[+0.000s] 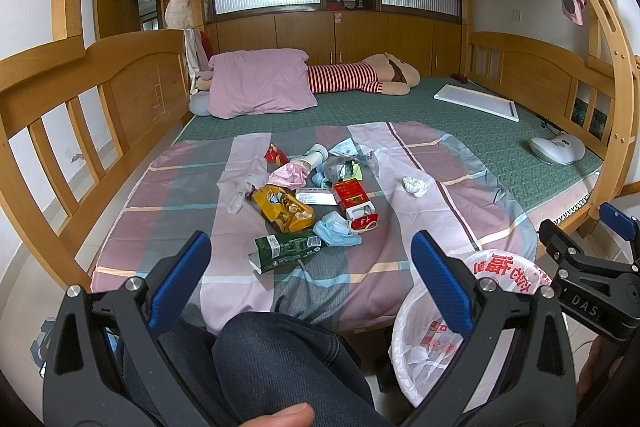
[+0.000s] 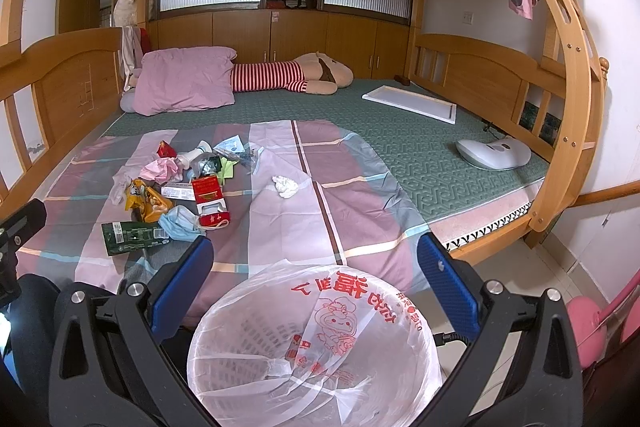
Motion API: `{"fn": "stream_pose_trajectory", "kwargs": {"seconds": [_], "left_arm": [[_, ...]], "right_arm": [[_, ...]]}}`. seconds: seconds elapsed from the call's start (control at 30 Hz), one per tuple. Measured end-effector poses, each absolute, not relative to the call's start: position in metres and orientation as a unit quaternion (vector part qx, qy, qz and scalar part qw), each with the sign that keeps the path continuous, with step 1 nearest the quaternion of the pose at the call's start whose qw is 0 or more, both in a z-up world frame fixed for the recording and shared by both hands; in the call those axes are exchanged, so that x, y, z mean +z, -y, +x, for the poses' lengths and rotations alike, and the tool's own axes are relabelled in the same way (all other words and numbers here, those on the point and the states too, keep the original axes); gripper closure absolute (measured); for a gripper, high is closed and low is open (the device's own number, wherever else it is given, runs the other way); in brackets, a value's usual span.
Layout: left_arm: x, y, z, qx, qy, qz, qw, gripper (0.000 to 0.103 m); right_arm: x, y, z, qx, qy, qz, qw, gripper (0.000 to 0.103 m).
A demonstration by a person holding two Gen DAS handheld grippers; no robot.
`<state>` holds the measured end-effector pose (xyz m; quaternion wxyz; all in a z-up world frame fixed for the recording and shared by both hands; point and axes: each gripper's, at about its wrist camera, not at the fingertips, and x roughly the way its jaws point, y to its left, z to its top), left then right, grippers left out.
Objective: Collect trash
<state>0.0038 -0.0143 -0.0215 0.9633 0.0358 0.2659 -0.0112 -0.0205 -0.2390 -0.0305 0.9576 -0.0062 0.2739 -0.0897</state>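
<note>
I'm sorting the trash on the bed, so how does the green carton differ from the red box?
The green carton lies flattened and crumpled; the red box keeps its boxy shape, with one end open. The green carton is nearest the bed's front edge; the red box sits farther back, beside the yellow wrapper. A blue mask lies between them. Both rest on the striped sheet, untouched by either gripper.

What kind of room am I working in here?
Most likely a bedroom: a wooden bunk bed with a pink pillow, a striped plush toy, and trash scattered on the bedsheet.
</note>
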Motion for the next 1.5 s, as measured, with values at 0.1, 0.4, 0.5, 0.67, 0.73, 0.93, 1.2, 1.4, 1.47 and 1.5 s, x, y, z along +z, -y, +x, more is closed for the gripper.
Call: {"fn": "stream_pose_trajectory", "kwargs": {"seconds": [0.1, 0.4, 0.5, 0.67, 0.73, 0.93, 1.2, 1.4, 1.47, 1.5], "left_arm": [[-0.025, 0.014, 0.008, -0.021, -0.271, 0.032, 0.962, 0.003], [-0.083, -0.085, 0.136, 0.000, -0.358, -0.089, 0.930, 0.013], [-0.101, -0.127, 0.172, 0.034, -0.385, -0.133, 0.913, 0.034], [-0.131, -0.130, 0.212, 0.003, -0.430, -0.128, 0.894, 0.033], [-0.145, -0.124, 0.217, -0.041, -0.439, -0.137, 0.887, 0.025], [-0.158, -0.106, 0.219, -0.168, -0.480, -0.130, 0.851, 0.009], [-0.187, -0.070, 0.234, -0.162, -0.538, 0.054, 0.825, 0.026], [-0.198, -0.068, 0.238, -0.160, -0.551, 0.053, 0.817, 0.078], [-0.194, -0.072, 0.236, -0.165, -0.544, 0.043, 0.821, 0.081], [-0.191, -0.075, 0.234, -0.165, -0.539, 0.041, 0.825, 0.081]], "right_arm": [[-0.031, 0.240, -0.021, -0.094, -0.272, -0.006, 0.958, 0.003], [-0.071, 0.267, 0.017, -0.083, -0.330, 0.062, 0.938, 0.003], [-0.084, 0.255, 0.039, -0.070, -0.356, 0.062, 0.930, 0.010], [-0.097, 0.210, 0.081, -0.030, -0.394, 0.055, 0.917, 0.022], [-0.096, 0.198, 0.094, -0.029, -0.394, 0.058, 0.917, 0.022], [-0.097, 0.184, 0.125, -0.053, -0.403, 0.061, 0.912, 0.022], [-0.107, 0.171, 0.151, -0.075, -0.424, 0.066, 0.900, 0.022], [-0.110, 0.153, 0.158, -0.071, -0.430, 0.051, 0.899, 0.022], [-0.111, 0.148, 0.158, -0.070, -0.431, 0.041, 0.899, 0.022], [-0.112, 0.147, 0.158, -0.070, -0.431, 0.039, 0.899, 0.022]]}}
